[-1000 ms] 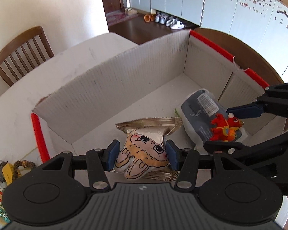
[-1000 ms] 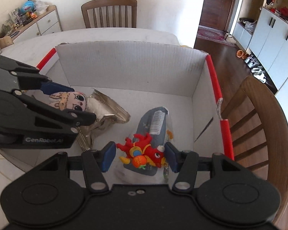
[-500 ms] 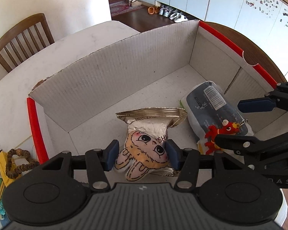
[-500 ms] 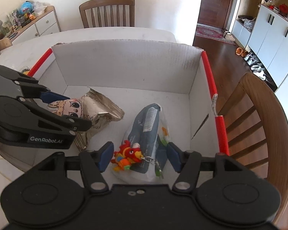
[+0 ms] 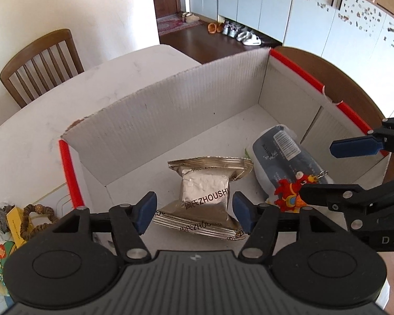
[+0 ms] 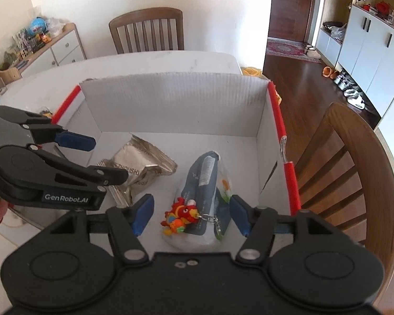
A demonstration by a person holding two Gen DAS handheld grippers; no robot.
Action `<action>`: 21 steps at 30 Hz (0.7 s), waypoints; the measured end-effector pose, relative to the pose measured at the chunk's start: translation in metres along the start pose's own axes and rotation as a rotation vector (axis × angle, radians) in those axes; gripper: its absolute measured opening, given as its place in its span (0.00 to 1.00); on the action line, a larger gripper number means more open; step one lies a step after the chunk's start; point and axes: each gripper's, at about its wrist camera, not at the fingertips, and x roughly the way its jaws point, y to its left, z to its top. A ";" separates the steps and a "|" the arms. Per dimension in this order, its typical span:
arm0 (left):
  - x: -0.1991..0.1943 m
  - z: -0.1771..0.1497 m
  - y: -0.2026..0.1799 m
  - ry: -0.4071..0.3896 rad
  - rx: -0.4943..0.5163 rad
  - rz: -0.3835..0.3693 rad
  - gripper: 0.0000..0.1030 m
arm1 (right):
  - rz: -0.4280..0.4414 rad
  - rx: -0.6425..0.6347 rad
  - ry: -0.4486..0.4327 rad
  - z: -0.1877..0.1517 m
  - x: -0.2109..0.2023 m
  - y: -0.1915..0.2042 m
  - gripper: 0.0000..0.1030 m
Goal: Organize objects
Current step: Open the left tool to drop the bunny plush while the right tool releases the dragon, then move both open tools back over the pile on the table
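A white cardboard box with red edge strips (image 5: 170, 120) (image 6: 170, 110) stands on the table. Inside lie a silver foil snack packet (image 5: 205, 194) (image 6: 141, 165), a dark blue pouch (image 5: 283, 155) (image 6: 205, 181), and on the pouch a red dragon keychain toy (image 5: 289, 194) (image 6: 181, 215). My left gripper (image 5: 193, 212) is open and empty above the foil packet. My right gripper (image 6: 190, 214) is open and empty above the dragon toy. The doll-face plush is out of sight.
Left of the box lie a brown bead string and a yellow tag (image 5: 26, 218). Wooden chairs stand at the far side (image 6: 147, 31) and right beside the box (image 6: 354, 162). A cabinet with toys (image 6: 39, 44) is at the back left.
Both grippers opened and drew back upward. The right one let the dragon toy drop onto the blue pouch. The doll-face plush left the left jaws and is no longer visible.
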 end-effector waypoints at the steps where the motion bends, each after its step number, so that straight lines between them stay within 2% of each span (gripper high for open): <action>1: -0.004 0.000 -0.001 -0.007 -0.005 -0.001 0.62 | 0.003 0.001 -0.005 0.000 -0.003 0.000 0.61; 4: -0.013 -0.003 -0.001 -0.028 -0.009 0.010 0.65 | 0.011 -0.001 -0.024 0.000 -0.011 0.001 0.61; 7: -0.022 -0.006 0.000 -0.050 -0.004 0.032 0.65 | 0.007 -0.011 -0.046 -0.001 -0.019 0.004 0.68; 21: -0.082 -0.025 0.019 -0.179 -0.080 0.031 0.71 | 0.060 -0.003 -0.133 0.003 -0.054 0.026 0.72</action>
